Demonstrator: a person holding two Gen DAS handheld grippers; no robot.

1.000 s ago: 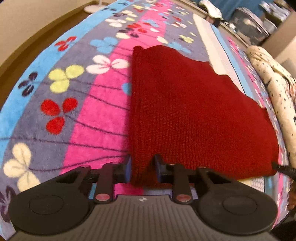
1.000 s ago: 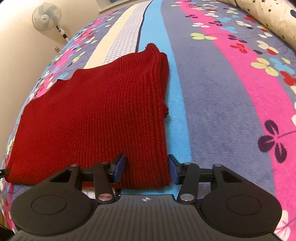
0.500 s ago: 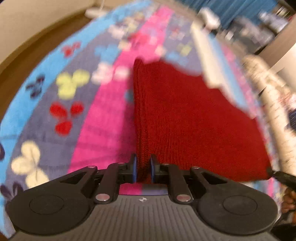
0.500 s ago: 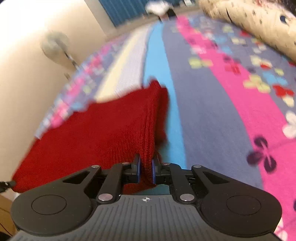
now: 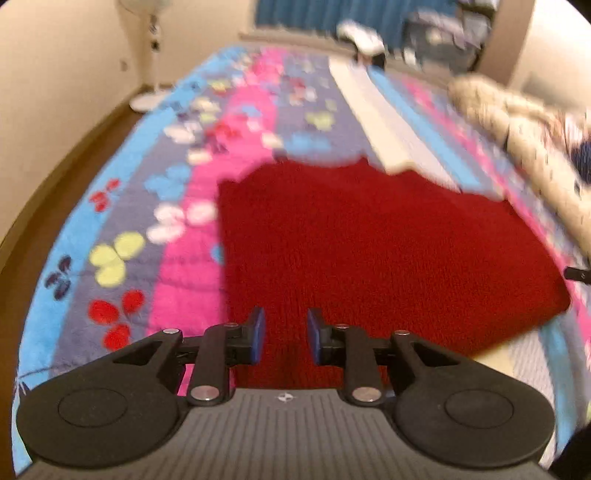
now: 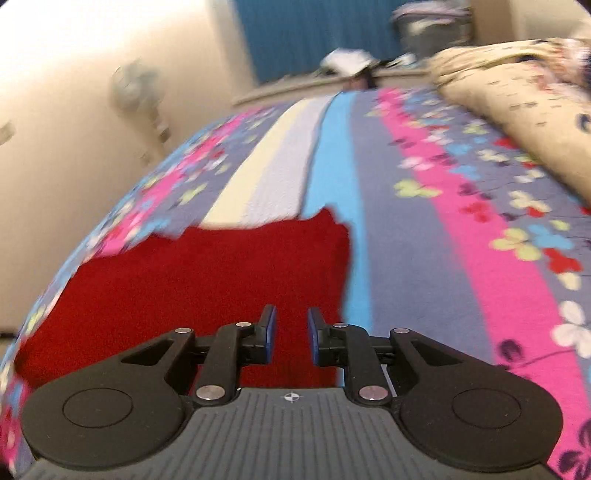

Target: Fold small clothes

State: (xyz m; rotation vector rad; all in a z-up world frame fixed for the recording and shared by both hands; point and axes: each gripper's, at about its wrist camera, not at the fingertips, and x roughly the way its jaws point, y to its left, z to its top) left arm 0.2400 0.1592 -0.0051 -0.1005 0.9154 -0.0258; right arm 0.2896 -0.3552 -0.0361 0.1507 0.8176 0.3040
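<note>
A dark red knitted garment [image 5: 369, 251] lies folded on the flowered bedspread [image 5: 177, 206]; it also shows in the right wrist view [image 6: 207, 280]. My left gripper [image 5: 284, 336] is above its near left part, jaws apart with red knit showing in the gap. My right gripper [image 6: 291, 336] is above its near right part, jaws apart the same way. Neither visibly pinches the cloth. Both views are blurred.
A beige patterned duvet [image 6: 517, 96] lies along the right side of the bed, also in the left wrist view [image 5: 524, 140]. A standing fan [image 5: 147, 55] is by the wall at the left. Blue curtains [image 6: 317, 33] and clutter are beyond the bed's far end.
Both grippers closed on the near edge of the garment, carried it forward over itself, and now stand with jaws apart. The garment looks shorter, folded over. The cameras tilted upward.
</note>
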